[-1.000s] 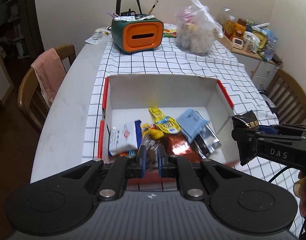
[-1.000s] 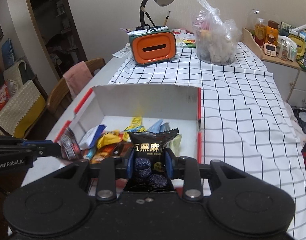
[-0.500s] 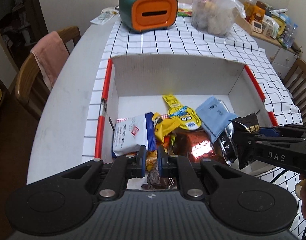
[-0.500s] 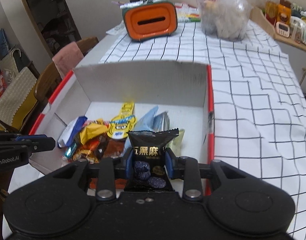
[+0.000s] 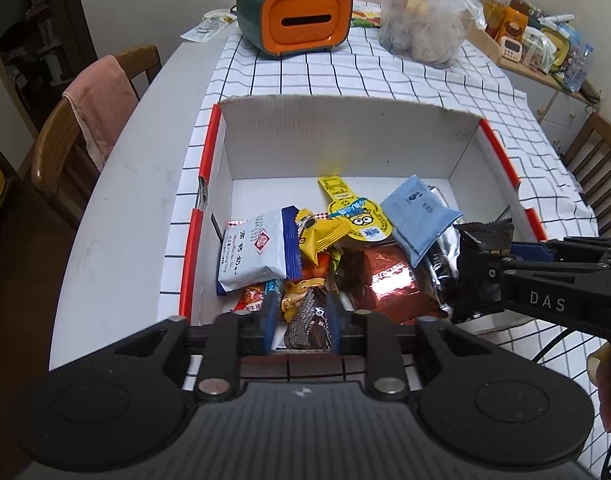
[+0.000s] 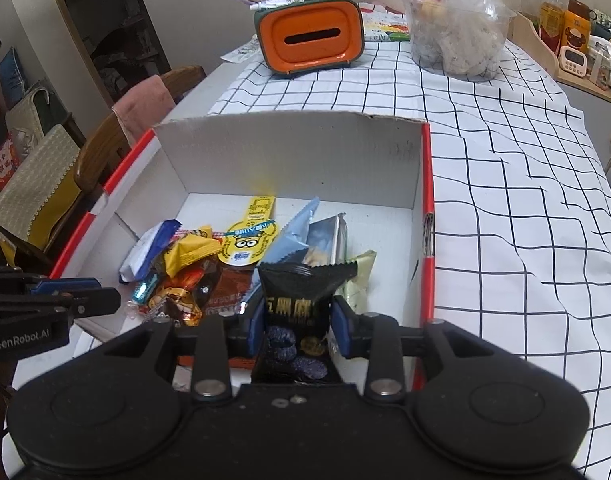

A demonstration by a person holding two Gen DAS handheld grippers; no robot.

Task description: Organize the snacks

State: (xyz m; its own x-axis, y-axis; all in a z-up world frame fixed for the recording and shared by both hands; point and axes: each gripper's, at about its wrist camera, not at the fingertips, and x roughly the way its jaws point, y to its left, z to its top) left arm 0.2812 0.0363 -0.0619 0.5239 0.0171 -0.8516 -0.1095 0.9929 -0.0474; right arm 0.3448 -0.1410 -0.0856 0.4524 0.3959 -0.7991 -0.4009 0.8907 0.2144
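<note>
Over the box, left wrist view:
Left gripper [image 5: 301,330]: its jaws are opening; a dark brown patterned packet [image 5: 308,324] sits between the blue pads, with a gap showing on the left side, so it is no longer pinched.
Brown packet's place: at the near edge of the white cardboard box [image 5: 345,136], above the pile of snacks.
Pile: a white and blue pouch [image 5: 257,254] to the left, a yellow wrapper [image 5: 315,238] and a yellow cartoon tag [image 5: 355,218] behind, a light blue sachet [image 5: 419,214] to the right, a shiny copper pack [image 5: 385,280] in the middle.
Right gripper [image 5: 485,264]: enters from the right over the box's right side, with a black packet [image 5: 483,240] between its fingers.

Over the box, right wrist view:
Right gripper [image 6: 297,328]: its jaws are opening; the black packet [image 6: 301,304] stands upright between the blue pads, which are close to its sides; whether they press it, I cannot tell.
Black packet's place: above the box's near right part, beside the red-edged right wall [image 6: 425,184].
Left gripper [image 6: 105,300]: seen side-on at the left edge, over the box's left wall.
</note>
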